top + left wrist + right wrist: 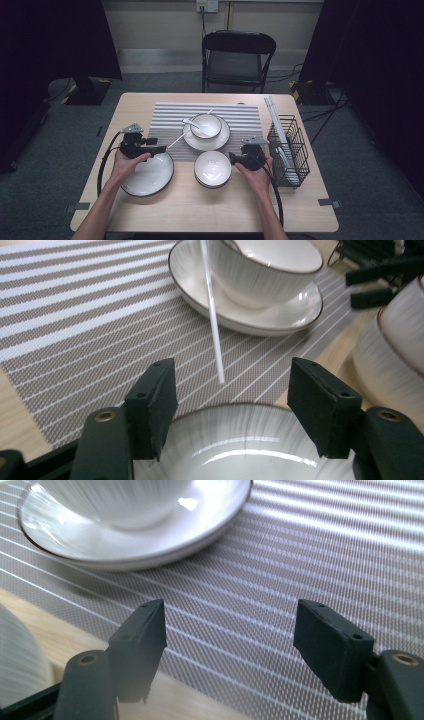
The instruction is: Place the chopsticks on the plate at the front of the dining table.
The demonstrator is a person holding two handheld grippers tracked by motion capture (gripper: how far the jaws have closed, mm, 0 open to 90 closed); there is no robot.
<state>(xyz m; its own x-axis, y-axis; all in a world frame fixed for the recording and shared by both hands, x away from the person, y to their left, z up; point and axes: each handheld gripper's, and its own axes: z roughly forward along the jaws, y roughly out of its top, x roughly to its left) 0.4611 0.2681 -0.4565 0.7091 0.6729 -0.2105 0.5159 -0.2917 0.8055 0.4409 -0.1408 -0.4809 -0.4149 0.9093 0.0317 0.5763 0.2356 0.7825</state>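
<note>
My left gripper [159, 148] hovers open over the far rim of a large white plate [148, 176] with a dark edge; nothing sits between its jaws [234, 390]. A thin white stick [212, 315] leans off the saucer [280, 315] toward that gripper, its tip just ahead of the jaws. On the saucer stands a white bowl [206, 125] holding a spoon [190, 121]. My right gripper [234, 159] is open and empty beside a stack of white bowls [212, 169]. Its jaws [230, 630] are above the striped placemat [300, 555], facing the saucer [150, 545].
A black wire basket [289, 150] with white items stands at the table's right edge, close behind my right hand. The striped placemat [165, 117] covers the table's middle back. A folding chair [237, 57] stands beyond the table. Bare wood [200, 210] runs along the front.
</note>
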